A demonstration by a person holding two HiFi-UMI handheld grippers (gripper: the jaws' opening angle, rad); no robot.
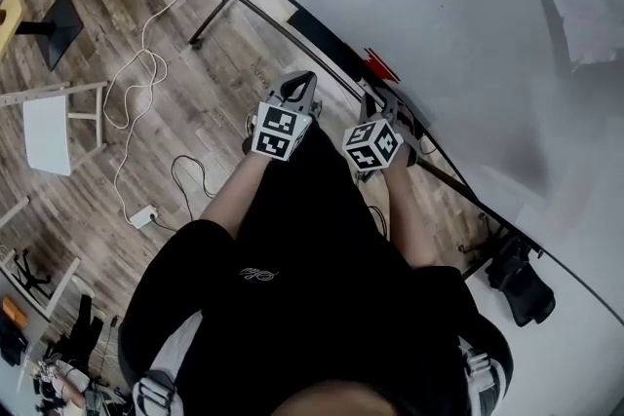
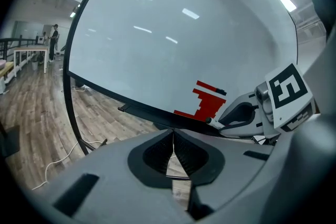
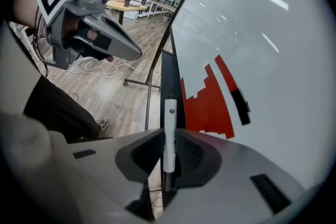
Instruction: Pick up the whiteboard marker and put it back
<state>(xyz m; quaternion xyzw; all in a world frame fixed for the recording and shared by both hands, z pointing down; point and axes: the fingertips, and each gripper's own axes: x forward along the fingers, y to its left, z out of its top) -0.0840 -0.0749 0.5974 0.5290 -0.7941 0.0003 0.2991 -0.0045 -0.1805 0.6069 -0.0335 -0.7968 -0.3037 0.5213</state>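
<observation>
The right gripper (image 3: 169, 136) has its jaws clamped on the marker (image 3: 169, 128), a white barrel standing up between the pads with its dark end pointing along the black ledge (image 3: 169, 76) at the foot of the whiteboard (image 3: 262, 50). Just beside the marker on the board is a stepped red patch (image 3: 210, 102) with a small black mark (image 3: 240, 105) on it. The left gripper (image 2: 173, 136) is just to the side, near the same ledge, its jaws together at the tips with nothing between them. In the head view both grippers sit close in front of the person's black clothing, apart from each other. The board rests on a dark metal stand (image 1: 219, 0) over a wood plank floor (image 1: 195, 112). A white cable (image 1: 136, 83) loops across the floor to a power strip (image 1: 143, 216), and a white stool (image 1: 47, 133) stands well apart. Tables (image 3: 126, 6) stand far back in the room.
</observation>
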